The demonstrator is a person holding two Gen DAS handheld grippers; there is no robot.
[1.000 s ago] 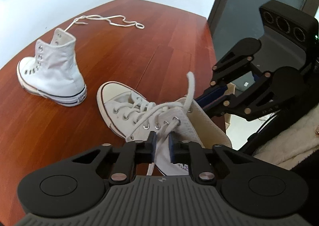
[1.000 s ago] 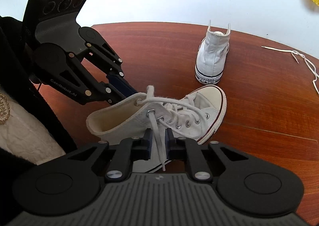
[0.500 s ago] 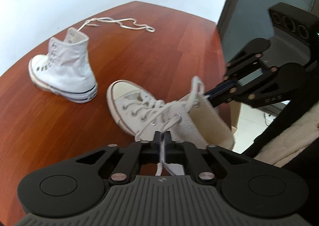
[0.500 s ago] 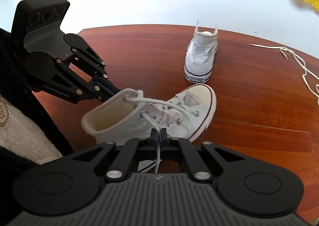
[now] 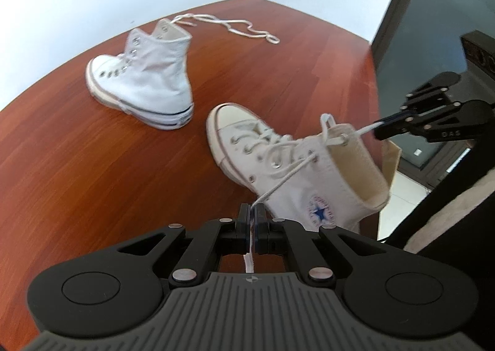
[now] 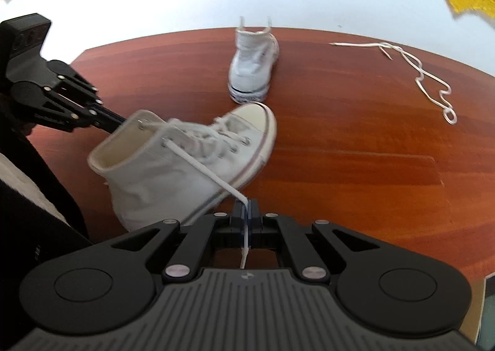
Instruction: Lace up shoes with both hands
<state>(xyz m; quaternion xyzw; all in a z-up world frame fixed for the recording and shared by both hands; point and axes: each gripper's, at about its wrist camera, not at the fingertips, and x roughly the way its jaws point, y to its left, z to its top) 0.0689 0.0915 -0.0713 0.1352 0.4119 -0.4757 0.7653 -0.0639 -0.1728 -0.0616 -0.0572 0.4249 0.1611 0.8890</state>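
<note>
A: Left wrist view? 
B: The left gripper [image 5: 253, 211] has drawn back, its lace end [image 5: 283, 181] now taut; jaws clenched on it, angled down. The laced high-top sneaker [image 5: 297, 165] lies by the table's [image 5: 92, 181] near edge.

A: Right wrist view? 
B: Likewise: right gripper [image 6: 246, 208] angled down, pinching the other lace end [image 6: 207, 173], pulled away from the sneaker.

I am seeing both pairs of jaws, open around the lace a second ago, now pinched flat on it: the left gripper [image 5: 252, 211] on one lace end [image 5: 280, 185], the right gripper [image 6: 246, 207] on the other lace end [image 6: 210, 173]. Both ends, slack before, are now running taut from the top eyelets. The laced shoe [image 5: 294, 165] is sitting farther from each gripper than before, as I am drawing them apart.
</note>
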